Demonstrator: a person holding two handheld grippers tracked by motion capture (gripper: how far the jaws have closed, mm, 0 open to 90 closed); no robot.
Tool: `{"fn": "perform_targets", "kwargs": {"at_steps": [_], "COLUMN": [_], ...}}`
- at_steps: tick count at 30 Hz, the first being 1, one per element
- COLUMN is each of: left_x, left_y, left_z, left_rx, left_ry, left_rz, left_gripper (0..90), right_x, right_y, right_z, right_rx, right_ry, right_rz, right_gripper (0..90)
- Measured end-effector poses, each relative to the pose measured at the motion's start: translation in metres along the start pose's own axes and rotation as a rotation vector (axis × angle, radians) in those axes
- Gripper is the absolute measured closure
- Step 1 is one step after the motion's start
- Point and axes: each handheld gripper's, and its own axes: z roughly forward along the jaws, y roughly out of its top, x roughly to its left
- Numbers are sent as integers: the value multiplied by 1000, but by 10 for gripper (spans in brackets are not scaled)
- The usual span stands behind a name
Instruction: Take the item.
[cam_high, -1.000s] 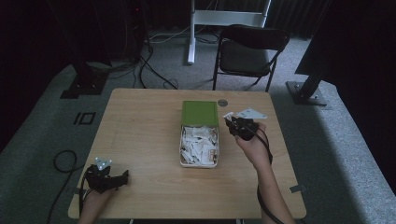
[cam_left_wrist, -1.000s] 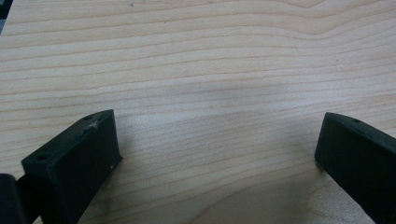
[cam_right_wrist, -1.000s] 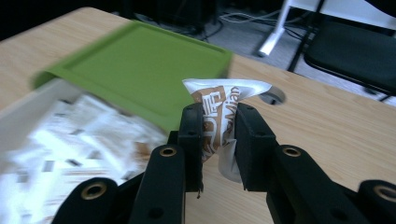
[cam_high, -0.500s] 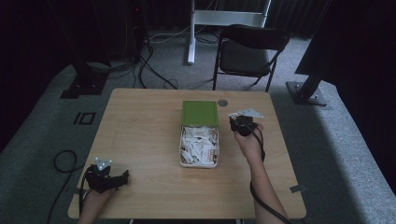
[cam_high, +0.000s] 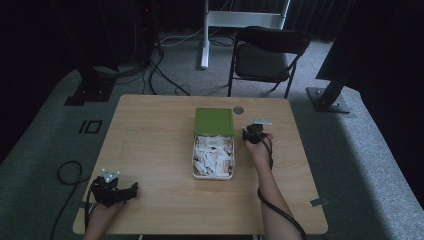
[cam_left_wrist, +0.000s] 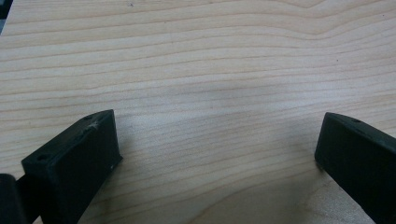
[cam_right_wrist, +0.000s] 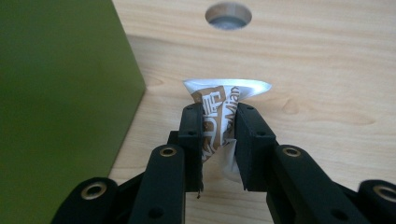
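Pinching a sachet (cam_right_wrist: 219, 122) in your right tongs (cam_right_wrist: 219, 140) beside the green box (cam_high: 214, 142), you're apparently sorting; left tongs (cam_left_wrist: 217, 154) rest open, empty, on the desk (cam_high: 150, 135).

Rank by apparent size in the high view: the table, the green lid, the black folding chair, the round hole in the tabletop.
Largest to smallest as they look there:
1. table
2. black folding chair, though it stands farther off, so it looks smaller than it is
3. green lid
4. round hole
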Motion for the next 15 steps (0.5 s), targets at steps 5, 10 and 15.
{"fn": "perform_targets", "kwargs": {"at_steps": [5,10,15], "left_x": [0,0,0], "left_y": [0,0,0], "left_z": [0,0,0], "left_rx": [0,0,0], "left_ry": [0,0,0], "left_rz": [0,0,0], "left_gripper": [7,7,7], "right_x": [3,3,-6], "right_y": [-5,-8,-14], "right_z": [9,8,-4], "right_rx": [13,4,-28], "right_ry": [2,-1,-10], "right_rz": [22,35,49], "right_gripper": [691,430,235]}}
